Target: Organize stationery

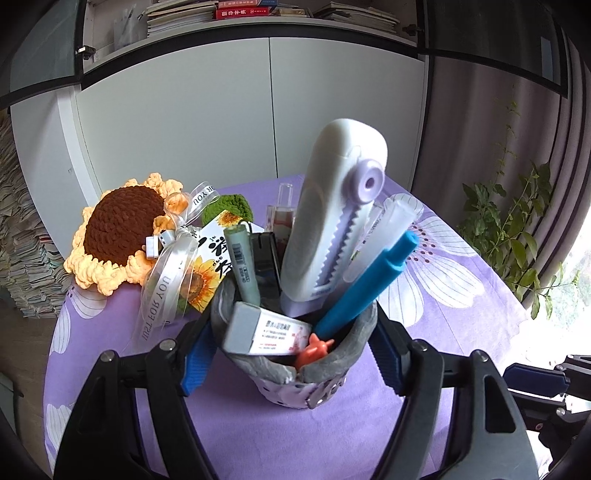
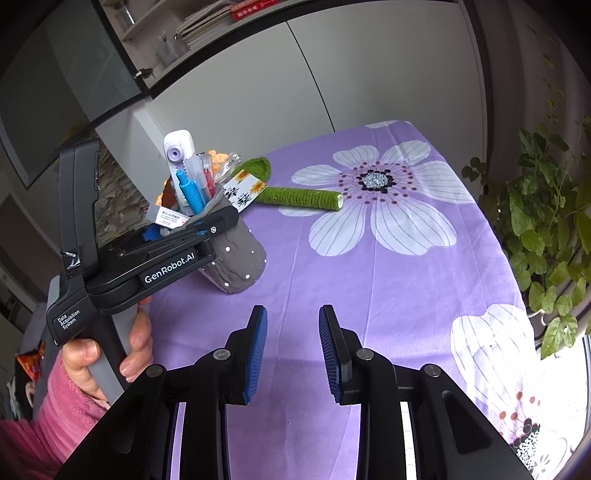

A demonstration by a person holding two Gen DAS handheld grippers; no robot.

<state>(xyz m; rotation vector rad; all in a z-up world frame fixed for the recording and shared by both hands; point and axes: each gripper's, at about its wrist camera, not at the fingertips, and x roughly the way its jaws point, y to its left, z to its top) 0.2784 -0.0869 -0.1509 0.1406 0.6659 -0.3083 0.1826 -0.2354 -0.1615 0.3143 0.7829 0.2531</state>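
Left hand-held gripper pinching grey pen holder stuffed with stationery, tilted, right hand-held gripper spread, empty, near the holder, above the bench.

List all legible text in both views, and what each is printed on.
"GenRobot.AI": side of the left claw.
"Data Acquisition System": its handle.
"JUST FOR YOU": ribbon on the crochet sunflower.
Large black Chinese characters on the sunflower card: not legible to me.
Eraser label, marker barcode print, and red book spines on the shelf: too small or blurred.
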